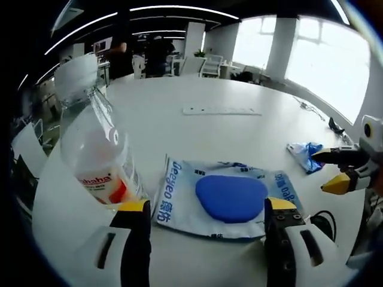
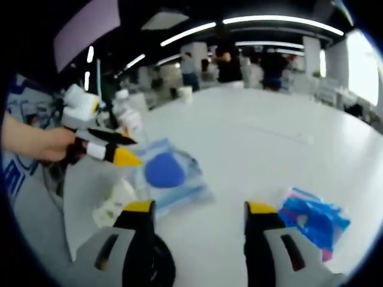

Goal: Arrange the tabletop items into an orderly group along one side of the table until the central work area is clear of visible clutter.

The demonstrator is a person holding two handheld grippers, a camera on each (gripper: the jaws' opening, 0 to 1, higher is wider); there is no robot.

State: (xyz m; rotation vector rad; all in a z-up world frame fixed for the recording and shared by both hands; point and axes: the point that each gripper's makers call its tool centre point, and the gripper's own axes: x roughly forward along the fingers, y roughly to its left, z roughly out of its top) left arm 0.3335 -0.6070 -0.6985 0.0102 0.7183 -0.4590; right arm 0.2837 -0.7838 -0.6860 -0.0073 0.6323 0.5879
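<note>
A clear water bottle (image 1: 90,143) with a red and orange label stands just left of my left jaw, outside the grip. My left gripper (image 1: 207,206) is open, and a white and blue packet with a blue oval pad (image 1: 230,197) lies on the white table (image 1: 197,137) just beyond its tips. A small blue and white wrapper (image 1: 305,154) lies further right, beside my right gripper (image 1: 323,171). From the right gripper view, my right gripper (image 2: 199,208) is open over bare table. There the wrapper (image 2: 314,218) is at the right, the packet (image 2: 167,173) left of centre, and my left gripper (image 2: 134,150) open above it.
A long white strip (image 1: 221,110) lies further back on the table. A black round object (image 2: 158,263) and a crumpled white piece (image 2: 114,203) sit by my right gripper's left jaw. A hand (image 2: 36,143) holds the left gripper. Several people stand at the far end of the room.
</note>
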